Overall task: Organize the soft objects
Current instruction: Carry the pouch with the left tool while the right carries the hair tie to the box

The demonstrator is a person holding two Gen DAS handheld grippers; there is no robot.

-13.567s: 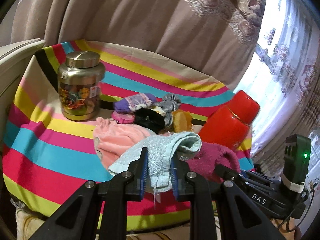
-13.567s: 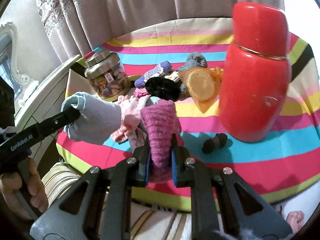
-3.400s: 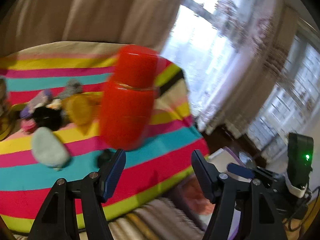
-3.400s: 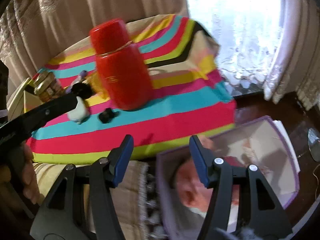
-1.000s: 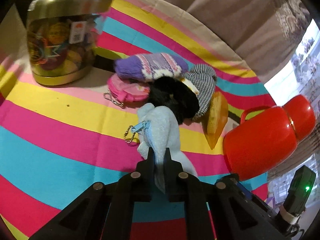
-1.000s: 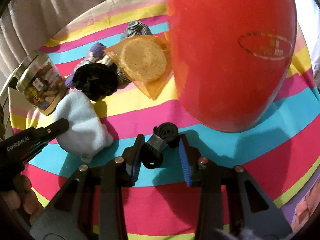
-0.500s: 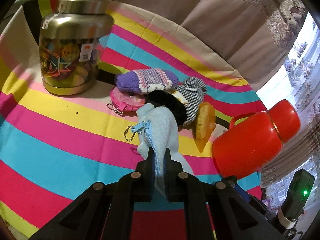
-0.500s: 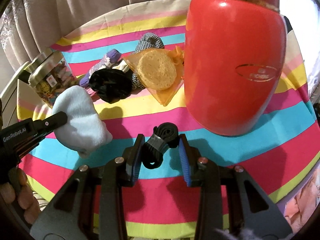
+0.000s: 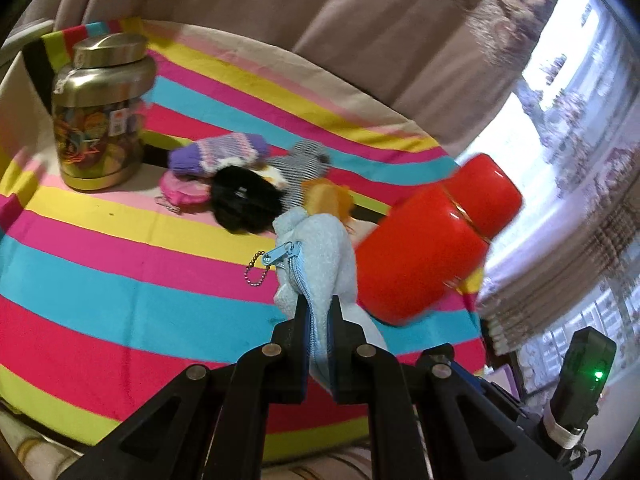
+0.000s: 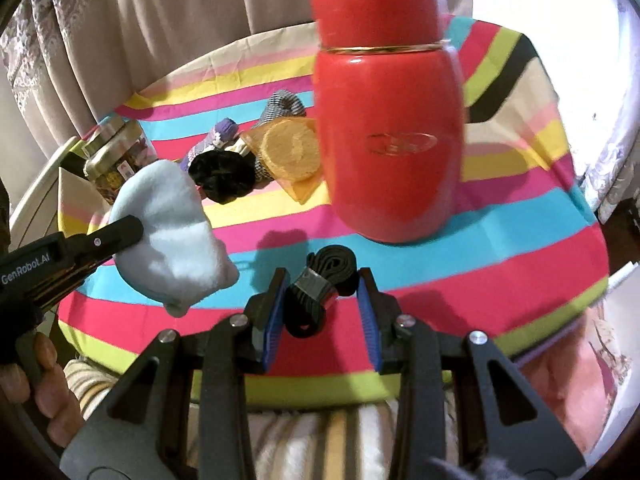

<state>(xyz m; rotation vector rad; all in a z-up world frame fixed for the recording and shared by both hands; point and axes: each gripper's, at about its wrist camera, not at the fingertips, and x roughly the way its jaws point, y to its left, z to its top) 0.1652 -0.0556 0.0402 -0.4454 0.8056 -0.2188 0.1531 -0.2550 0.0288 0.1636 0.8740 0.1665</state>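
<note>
Striped cloth (image 9: 120,264) in pink, yellow, teal and red covers a round table, with beige curtains (image 9: 280,8) behind and a bright window to one side.

Count on the cloth:
- One red flask (image 10: 388,120), upright, large, near the front edge.
- One metal-lidded jar (image 9: 100,108) with printed contents, at the far left.
- One cluster of small soft items between jar and flask: one purple knit piece (image 9: 216,154), one pink round pouch (image 9: 182,190), one black fluffy scrunchie (image 9: 244,200), one checked grey piece (image 9: 304,164), one orange sponge in a clear orange wrapper (image 10: 290,152). They touch or overlap one another.
- One black elastic band (image 10: 320,284), folded into a bundle.
- One light blue fleece pouch (image 9: 320,256) with a zipper and a ball chain.

Left gripper (image 9: 318,312): fingers pinched tight on the blue pouch along its zipper edge; the pouch is held clear above the cloth, seen from the right wrist view casting a shadow below. The person's hand (image 10: 36,376) wraps the handle low at the left.

Right gripper (image 10: 322,300): fingers part-open, straddling the black band. The band touches the left blue pad (image 10: 272,328); a gap shows at the right pad. Whether it is lifted off the cloth I cannot tell.

A purple-edged box (image 10: 560,340) with pink contents shows below the table edge at right.
</note>
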